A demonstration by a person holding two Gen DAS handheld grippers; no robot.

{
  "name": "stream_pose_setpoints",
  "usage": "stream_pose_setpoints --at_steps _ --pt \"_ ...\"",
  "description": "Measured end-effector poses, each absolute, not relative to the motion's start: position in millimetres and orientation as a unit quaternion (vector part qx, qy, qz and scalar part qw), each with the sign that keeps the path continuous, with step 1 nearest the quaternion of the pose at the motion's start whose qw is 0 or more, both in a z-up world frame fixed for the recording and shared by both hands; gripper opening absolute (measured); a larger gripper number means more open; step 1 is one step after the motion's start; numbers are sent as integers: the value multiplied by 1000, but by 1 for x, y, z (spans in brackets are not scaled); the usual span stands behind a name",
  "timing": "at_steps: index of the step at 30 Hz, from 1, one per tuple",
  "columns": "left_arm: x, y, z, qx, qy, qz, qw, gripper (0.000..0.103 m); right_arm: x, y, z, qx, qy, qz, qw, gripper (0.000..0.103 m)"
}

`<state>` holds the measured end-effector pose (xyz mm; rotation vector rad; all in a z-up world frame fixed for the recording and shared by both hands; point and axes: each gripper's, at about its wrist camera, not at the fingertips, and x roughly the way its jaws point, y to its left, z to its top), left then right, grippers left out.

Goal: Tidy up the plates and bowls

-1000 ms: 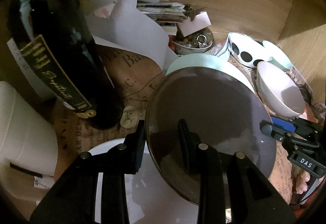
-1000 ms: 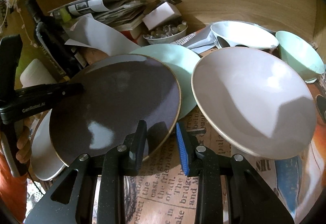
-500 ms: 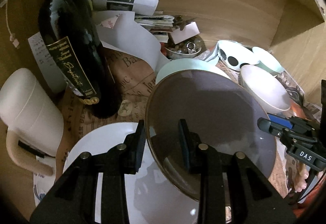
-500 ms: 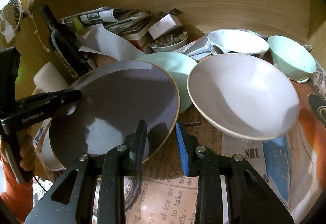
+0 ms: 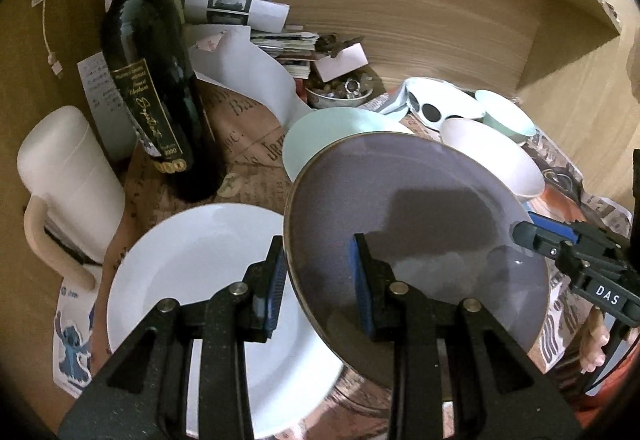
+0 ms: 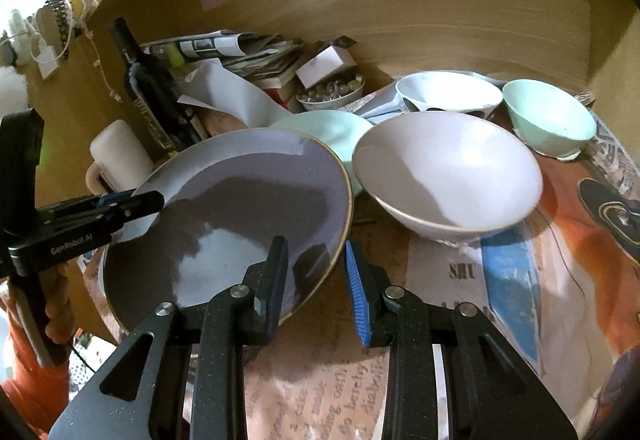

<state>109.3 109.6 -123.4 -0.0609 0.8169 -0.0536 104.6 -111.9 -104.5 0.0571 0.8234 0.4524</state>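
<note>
Round glossy grey plate [image 5: 420, 224] between both claws' ribbed blue pads.

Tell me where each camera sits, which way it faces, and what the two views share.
Left wrist: rides on the left tool, looking forward over the grey plate whose rim it straddles, toward the wine bottle and white plate; the right tool and some fingers show at right.
Right wrist: rides on the right tool, facing the shelf's back wall and the white bowl; the left tool and a hand show at left.
Shared: grey plate, mint plate, white bowl, mint bowl, wine bottle.
</note>
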Motion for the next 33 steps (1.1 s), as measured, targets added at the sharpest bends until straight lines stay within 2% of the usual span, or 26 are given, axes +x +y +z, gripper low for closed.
stream_pose_setpoints --at_steps 18,33 --pt "73 66 -135 -44 403 -43 913 31 69 -151 -100 13 387 212 897 27" --pt "69 46 -152 -41 421 -54 904 31 61 -168 -116 3 415 201 887 27"
